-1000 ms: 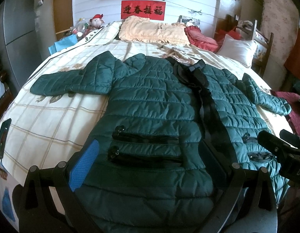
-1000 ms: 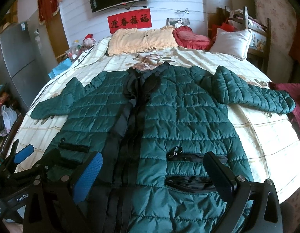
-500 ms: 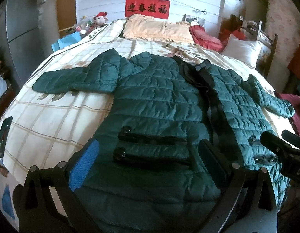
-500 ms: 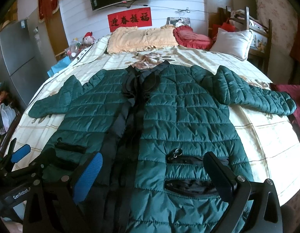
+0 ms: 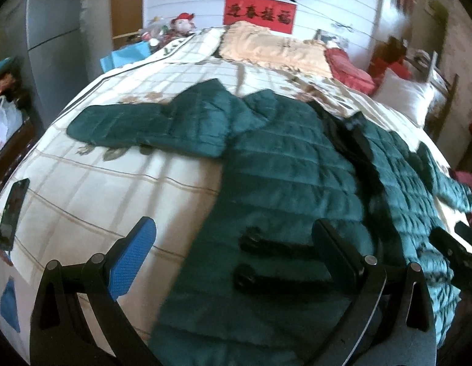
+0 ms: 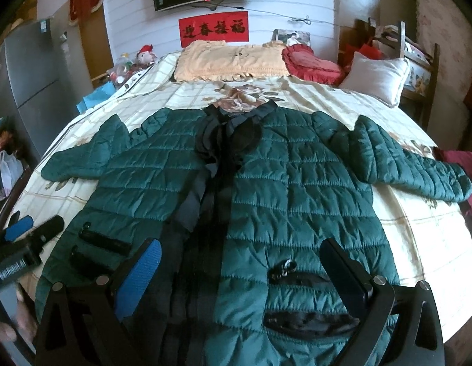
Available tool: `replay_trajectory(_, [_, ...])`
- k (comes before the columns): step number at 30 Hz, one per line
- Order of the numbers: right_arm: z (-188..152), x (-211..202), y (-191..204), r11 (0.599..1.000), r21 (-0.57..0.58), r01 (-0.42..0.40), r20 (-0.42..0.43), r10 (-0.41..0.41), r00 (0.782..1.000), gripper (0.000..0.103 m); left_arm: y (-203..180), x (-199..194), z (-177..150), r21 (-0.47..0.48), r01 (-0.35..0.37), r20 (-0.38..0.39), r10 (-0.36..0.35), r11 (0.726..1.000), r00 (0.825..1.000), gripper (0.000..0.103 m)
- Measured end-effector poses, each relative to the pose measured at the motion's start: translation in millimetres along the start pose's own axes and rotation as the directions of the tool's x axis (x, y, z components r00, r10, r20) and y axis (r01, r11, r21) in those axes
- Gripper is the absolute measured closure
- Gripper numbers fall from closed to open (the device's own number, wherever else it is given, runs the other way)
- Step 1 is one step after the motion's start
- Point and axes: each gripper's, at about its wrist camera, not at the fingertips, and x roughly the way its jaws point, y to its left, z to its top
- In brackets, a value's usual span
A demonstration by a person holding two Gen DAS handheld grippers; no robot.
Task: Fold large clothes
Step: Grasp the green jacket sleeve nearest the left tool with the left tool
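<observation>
One large garment, a green quilted jacket (image 6: 297, 195), lay spread front-up on the bed (image 6: 419, 231), its hem just ahead of and beneath both grippers, collar at the far end and a sleeve stretched out to either side. It looked soft, puffy and light for its bulk, with a smooth shell that would probably slip and spring back out of a shallow pinch; the firmer places to take hold seemed to be the stitched hem edge, the cuffs or the seam beside the dark zip band running up the middle. The right gripper (image 6: 240, 277) hung over the hem with its jaws spread wide, holding nothing, a zipped pocket (image 6: 309, 320) lying between them. The left gripper (image 5: 233, 250) was likewise wide open and empty, its blue-padded finger over bare bedspread and its other finger over the jacket's side panel; whether either finger brushed the fabric could not be told through the blur.
</observation>
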Motion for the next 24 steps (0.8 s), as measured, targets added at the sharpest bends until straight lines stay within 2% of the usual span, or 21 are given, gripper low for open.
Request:
replay_trajectory(3, [5,4,2,1.000,-0.004,-0.003,0.009,0.003,1.000,0.000,24,12,14,-0.037,-0.019,-0.032,0.017,0.999,0.999,0.001])
replay_trajectory(8, [12,10,4,1.000,-0.008,-0.017,0.000,0.017,1.000,0.000,88,39,41,-0.170,-0.087,-0.075,0.075,0.982,0.994,0.001])
replay_trajectory(12, [15,15,6,0.999,-0.013,-0.038,-0.003,0.038,0.999,0.000,151,59,65,-0.294,-0.141,-0.093,0.118,0.945,0.989,0.001])
replay_trajectory(17, [16,23,11,0.998,-0.031,-0.052,-0.030,0.051,0.998,0.000,208,84,87,-0.363,-0.226,-0.105,0.201,0.904,0.974,0.001])
replay_trajectory(24, [17,35,16,0.997,-0.034,-0.070,-0.077,0.068,0.995,0.000,261,127,105,-0.430,-0.298,-0.147,0.260,0.853,0.955,0.001])
